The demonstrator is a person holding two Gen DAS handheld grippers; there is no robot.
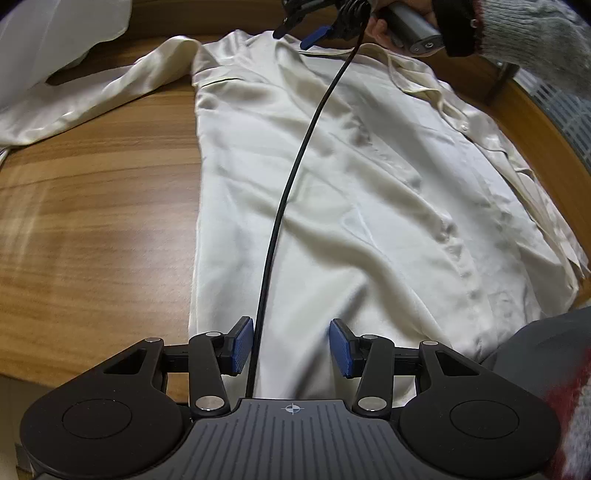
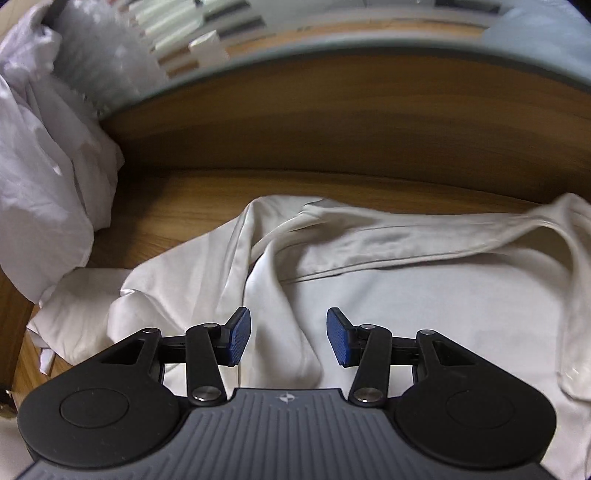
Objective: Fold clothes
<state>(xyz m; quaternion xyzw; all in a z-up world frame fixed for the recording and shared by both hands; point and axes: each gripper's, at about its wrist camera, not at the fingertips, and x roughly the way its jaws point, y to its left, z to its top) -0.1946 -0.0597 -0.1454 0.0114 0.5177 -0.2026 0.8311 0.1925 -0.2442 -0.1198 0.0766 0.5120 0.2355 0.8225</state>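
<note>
A cream satin shirt (image 1: 369,177) lies spread on the wooden table (image 1: 92,221), collar at the far end, one sleeve (image 1: 92,103) stretched out to the left. My left gripper (image 1: 291,341) hovers over the shirt's near hem, its blue pads apart with nothing pinched between them; a black cable (image 1: 295,177) runs past the left pad. My right gripper (image 1: 295,31), held by a hand in a grey knit sleeve, hangs above the collar. In the right wrist view my right gripper (image 2: 289,334) stands open over the shirt's shoulder and sleeve folds (image 2: 277,266).
A crumpled pile of white cloth (image 2: 44,177) lies at the left of the table, also seen as white cloth (image 1: 55,33) in the left wrist view. A raised wooden rim (image 2: 332,140) borders the table's far side. Part of a person's clothing (image 1: 546,354) shows at lower right.
</note>
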